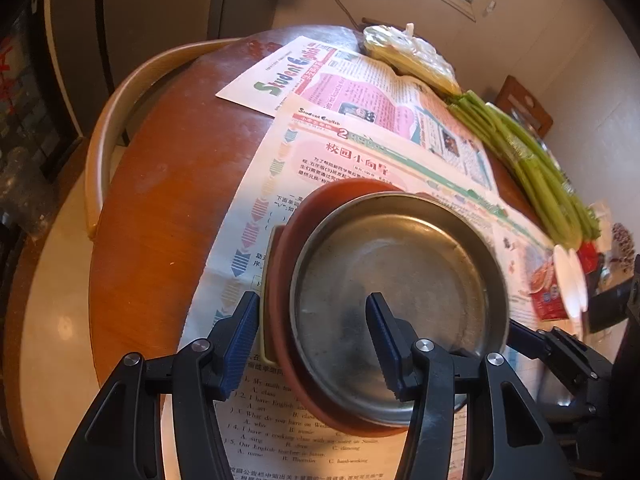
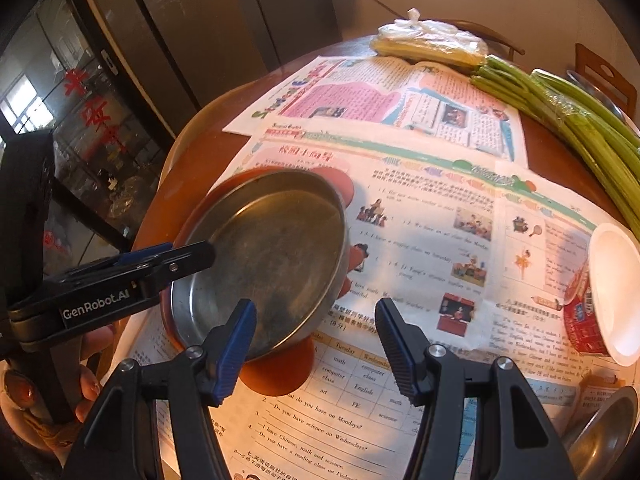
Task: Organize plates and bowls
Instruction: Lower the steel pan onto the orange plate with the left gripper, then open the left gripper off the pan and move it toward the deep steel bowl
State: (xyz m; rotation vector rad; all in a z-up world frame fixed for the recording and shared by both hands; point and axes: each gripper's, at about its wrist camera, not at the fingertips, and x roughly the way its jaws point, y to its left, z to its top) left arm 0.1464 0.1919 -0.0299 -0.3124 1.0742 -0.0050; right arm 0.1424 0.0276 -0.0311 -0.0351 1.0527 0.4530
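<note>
Left wrist view: the left gripper [image 1: 314, 344] has its jaws open, straddling the near rim of a steel bowl [image 1: 400, 292]; one finger sits outside the stack, the other inside the bowl, pads not pressing on it. The bowl sits nested in a brown plate [image 1: 280, 280], with a pale yellowish dish edge under that, all on newspaper [image 1: 360, 160] spread over the round wooden counter [image 1: 168, 184]. Green stalks [image 1: 532, 164] lie toward the far right. Right wrist view: the right gripper [image 2: 316, 340] hovers w/ jaws open and empty just beside the bowl's near-right edge. A red-and-white cup [image 2: 600, 300] lies on its side at the right, well apart from the stack.
</note>
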